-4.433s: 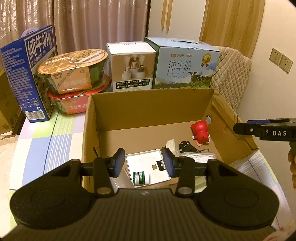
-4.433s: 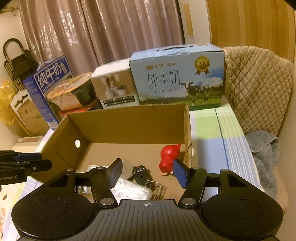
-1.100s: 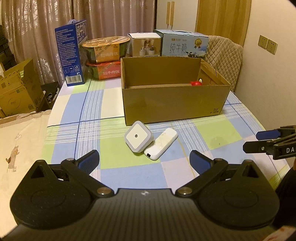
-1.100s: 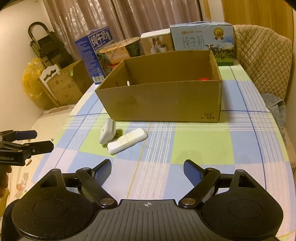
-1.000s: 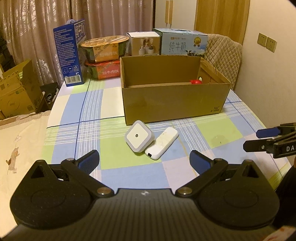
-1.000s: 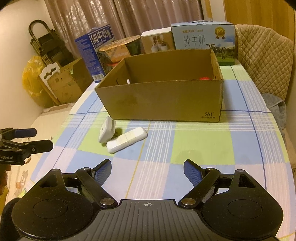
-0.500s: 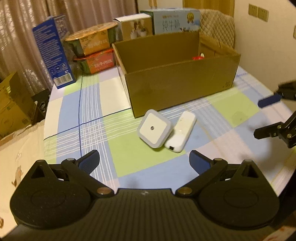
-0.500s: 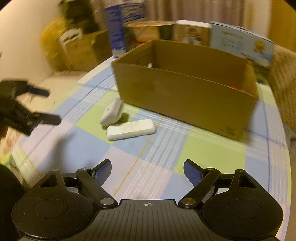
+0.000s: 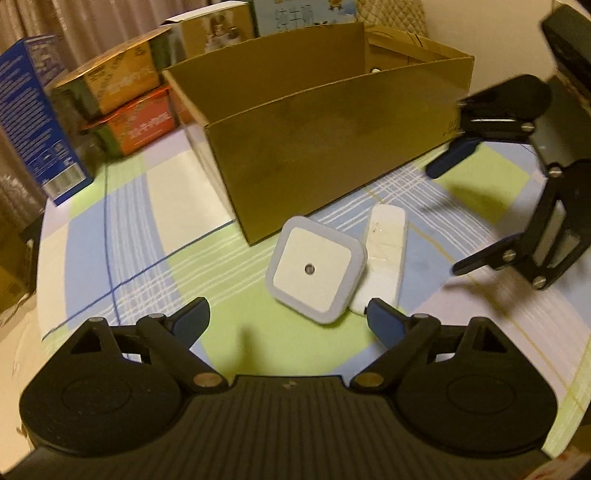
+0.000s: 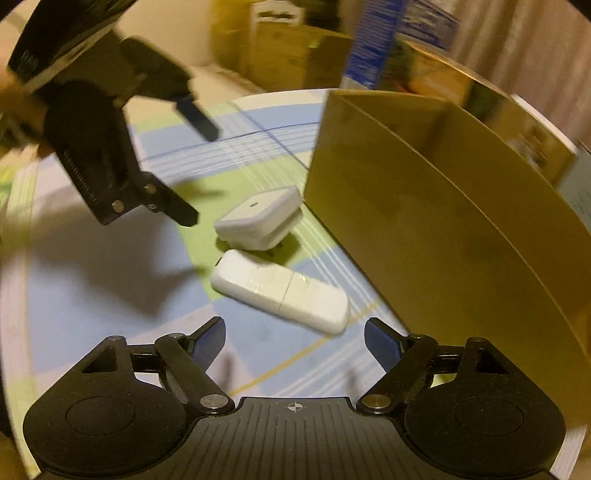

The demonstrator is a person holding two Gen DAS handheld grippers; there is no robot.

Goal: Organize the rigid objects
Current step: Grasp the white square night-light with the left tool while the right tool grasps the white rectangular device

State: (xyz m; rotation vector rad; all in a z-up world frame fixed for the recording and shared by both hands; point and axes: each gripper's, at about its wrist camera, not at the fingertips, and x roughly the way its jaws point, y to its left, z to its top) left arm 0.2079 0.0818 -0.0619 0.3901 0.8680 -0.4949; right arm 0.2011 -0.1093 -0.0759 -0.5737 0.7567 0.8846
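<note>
Now both sets of tongs closing, nothing gripped. My left gripper frames the square night light; right gripper lines up along the white bar. Both lie touching beside the cardboard box, presumably bound inside.

We can't read much: everything's motion-blurred. Pale blue carton, top centre of the left wrist view, shows Chinese characters cut off by the frame edge. Blue carton, upper left, has a barcode and illegible fine print. Small print on the cardboard box corner is unreadable.
</note>
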